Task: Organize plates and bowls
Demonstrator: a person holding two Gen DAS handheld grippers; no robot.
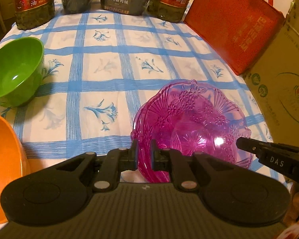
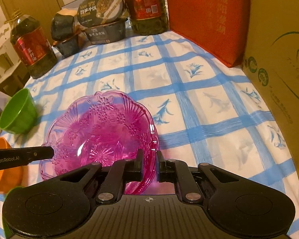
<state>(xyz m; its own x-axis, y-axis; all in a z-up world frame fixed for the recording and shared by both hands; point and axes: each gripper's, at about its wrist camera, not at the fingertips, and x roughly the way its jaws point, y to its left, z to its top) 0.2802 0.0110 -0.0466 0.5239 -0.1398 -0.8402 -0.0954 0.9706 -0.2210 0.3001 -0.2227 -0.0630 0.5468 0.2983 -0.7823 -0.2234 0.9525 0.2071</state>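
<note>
while both grippers clamp opposite rims of the pink plate (image 1: 191,127), it sits over the checked tablecloth (image 1: 101,63). left gripper (image 1: 144,155) is pinched on the near-left rim, right gripper (image 2: 149,165) on the near-right rim. green bowl (image 1: 16,73) and orange bowl (image 1: 2,159) stand at the left table edge. red bag (image 1: 229,25) and cardboard box (image 1: 283,83) wall the right side; the cloth beyond the plate is open.

"DAS" stands on the right hand-held gripper (image 1: 239,144). "GenRobot.AI" stands on the left hand-held gripper (image 2: 51,153). The oil bottle (image 1: 32,2) label reads "菜籽油".
</note>
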